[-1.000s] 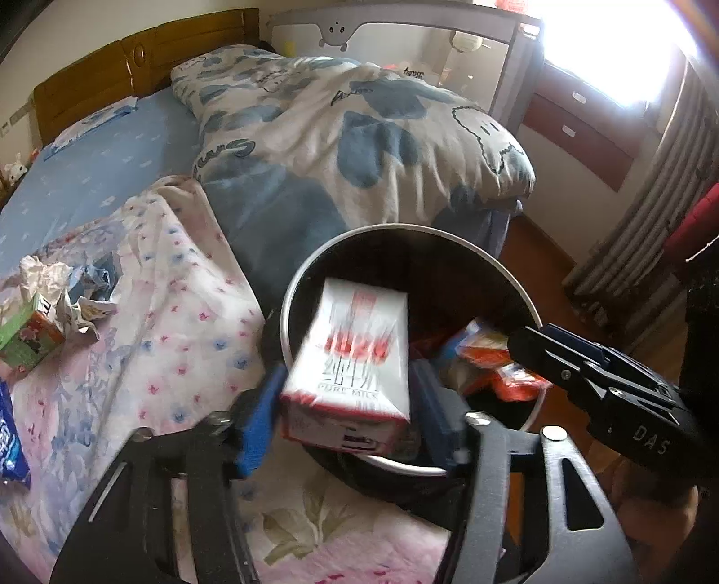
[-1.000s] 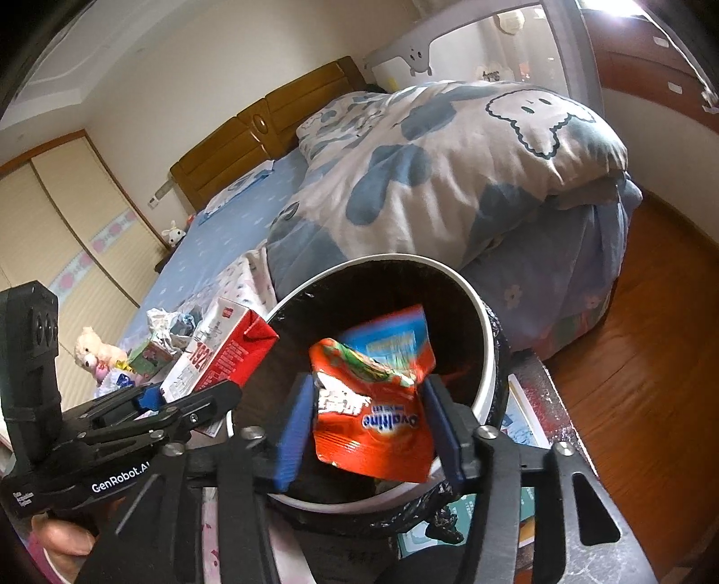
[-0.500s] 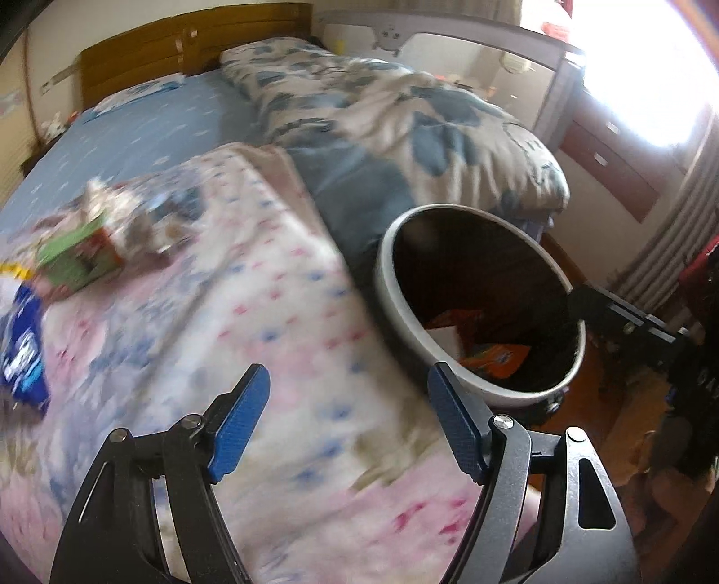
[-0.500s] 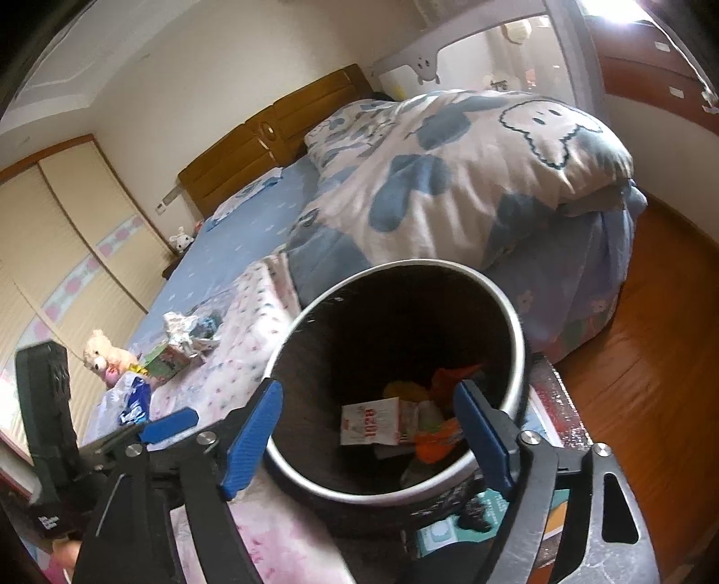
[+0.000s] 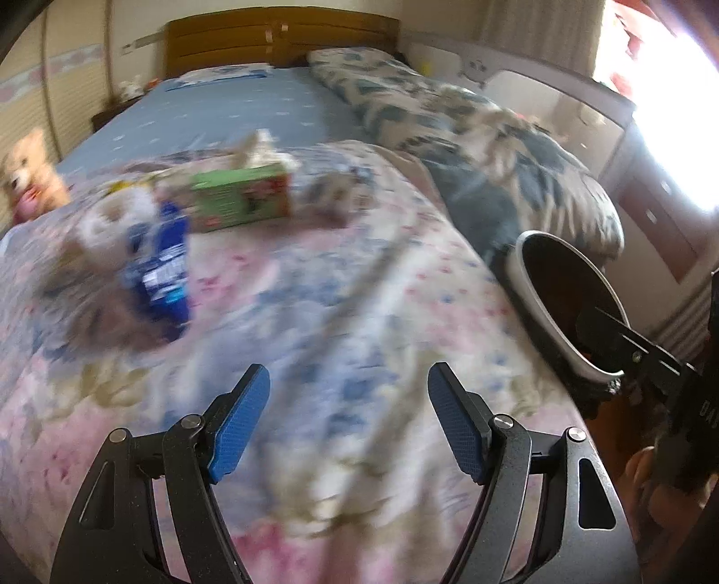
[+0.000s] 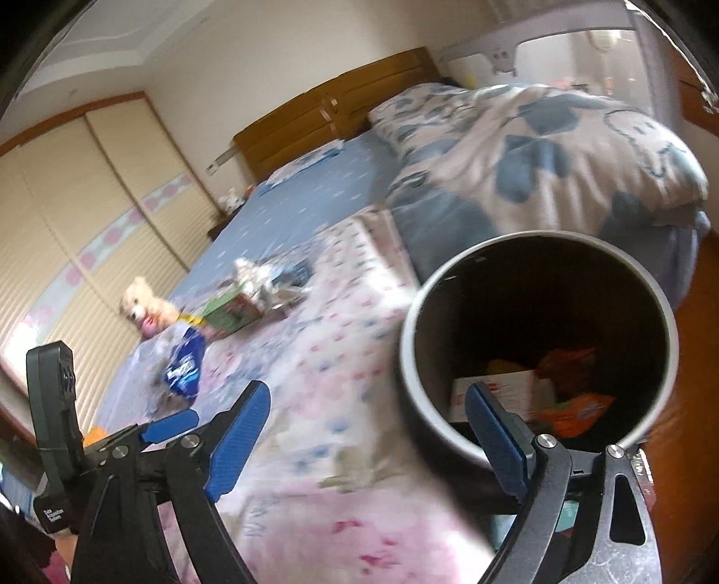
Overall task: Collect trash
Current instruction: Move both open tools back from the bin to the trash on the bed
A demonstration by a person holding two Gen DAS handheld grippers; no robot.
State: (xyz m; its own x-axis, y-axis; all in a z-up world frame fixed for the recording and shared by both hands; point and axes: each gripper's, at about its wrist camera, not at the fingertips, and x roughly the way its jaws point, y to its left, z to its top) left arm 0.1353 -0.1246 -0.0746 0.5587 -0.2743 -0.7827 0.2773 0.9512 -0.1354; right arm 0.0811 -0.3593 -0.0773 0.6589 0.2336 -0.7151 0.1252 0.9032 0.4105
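Observation:
My left gripper is open and empty above the floral sheet. Further up the bed lie a green carton, a blue wrapper and crumpled tissue, all blurred. My right gripper hangs at the near rim of the dark bin, its jaws opening with nothing between them. In the bin lie a white milk carton and an orange snack packet. The right wrist view also shows the left gripper, the green carton and the blue wrapper.
The bin stands at the bed's right side. A bunched blue-and-white duvet lies behind it. A teddy bear sits at the bed's left edge, with a wooden headboard at the far end and wooden floor to the right.
The left gripper let the milk carton fall into the bin and swung left over the bed. The right gripper released the orange packet into the bin, widened and shifted left.

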